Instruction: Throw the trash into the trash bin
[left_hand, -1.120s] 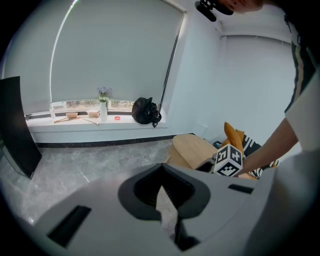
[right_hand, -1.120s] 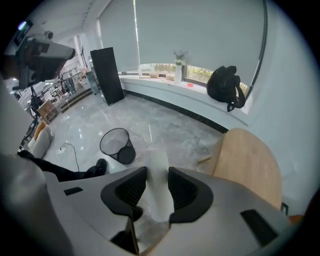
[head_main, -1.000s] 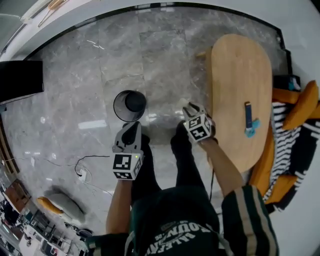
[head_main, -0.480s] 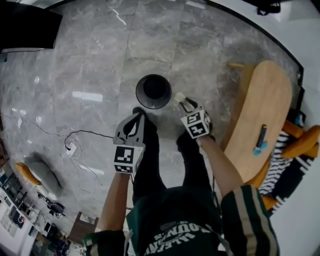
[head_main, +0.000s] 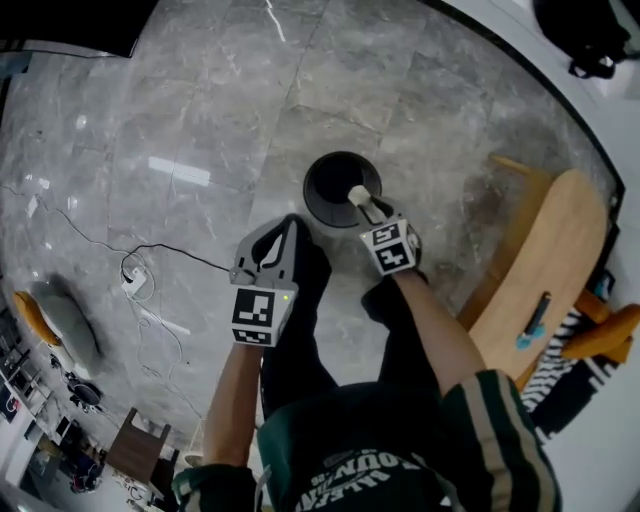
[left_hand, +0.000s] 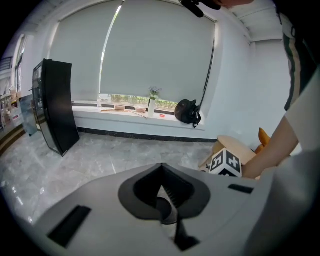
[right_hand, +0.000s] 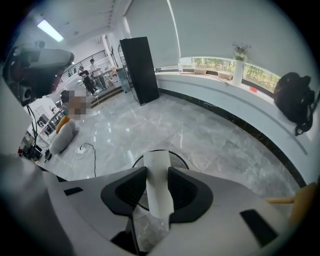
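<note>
In the head view the black round trash bin (head_main: 322, 180) stands on the grey marble floor just ahead of the person's feet. My right gripper (head_main: 364, 206) hangs over the bin's near right rim, shut on a white paper roll (head_main: 357, 194) that sticks out past the jaws. The right gripper view shows the same white roll (right_hand: 158, 182) upright between the pads, with the bin's rim (right_hand: 178, 159) below it. My left gripper (head_main: 284, 232) sits to the left of the bin, short of it. In its own view the left gripper (left_hand: 161, 172) has its jaws together and holds nothing.
A wooden table (head_main: 545, 265) with a blue object (head_main: 533, 322) stands at the right. A cable and power strip (head_main: 135, 287) lie on the floor at the left, beside a grey cushion (head_main: 62, 325). A tall black cabinet (right_hand: 140, 67) stands by the window wall.
Both grippers have moved away from the wooden table toward the bin. The roll, earlier well short of the bin, now hangs over its rim. The left gripper stays shut.
</note>
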